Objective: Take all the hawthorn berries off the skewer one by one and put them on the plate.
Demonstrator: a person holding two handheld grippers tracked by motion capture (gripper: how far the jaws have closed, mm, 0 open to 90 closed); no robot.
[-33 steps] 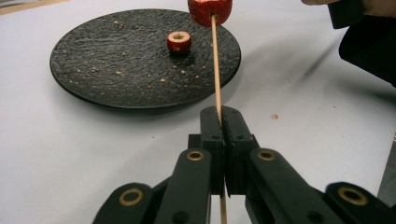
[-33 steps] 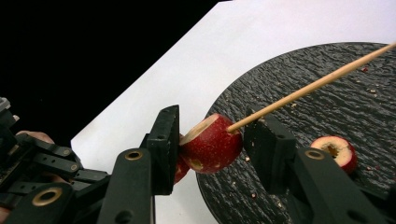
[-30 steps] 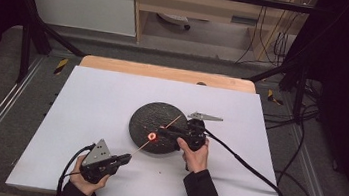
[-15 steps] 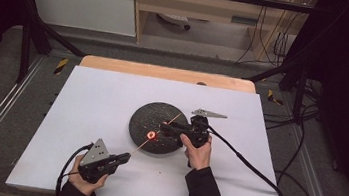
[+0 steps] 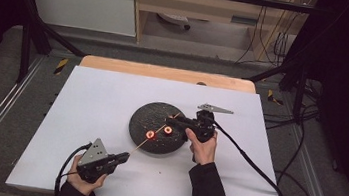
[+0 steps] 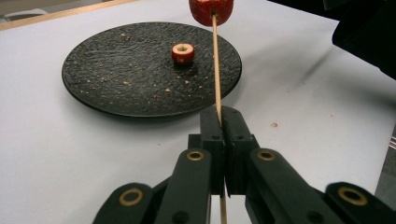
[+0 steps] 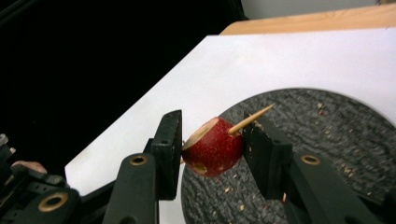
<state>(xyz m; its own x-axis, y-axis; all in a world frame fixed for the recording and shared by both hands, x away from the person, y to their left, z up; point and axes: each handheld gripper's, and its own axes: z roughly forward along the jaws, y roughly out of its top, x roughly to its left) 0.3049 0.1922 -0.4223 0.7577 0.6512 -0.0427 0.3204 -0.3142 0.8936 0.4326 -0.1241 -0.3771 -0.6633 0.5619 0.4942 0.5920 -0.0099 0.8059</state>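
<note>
With my left gripper (image 6: 223,122) clamped on the skewer (image 6: 215,60) and my right gripper (image 7: 211,140) gripping the red fruit piece (image 7: 213,147) already pierced over the dark plate (image 5: 150,115), I judge I'm mid-threading, and next must slide it down before fetching the second piece (image 6: 183,52).
</note>
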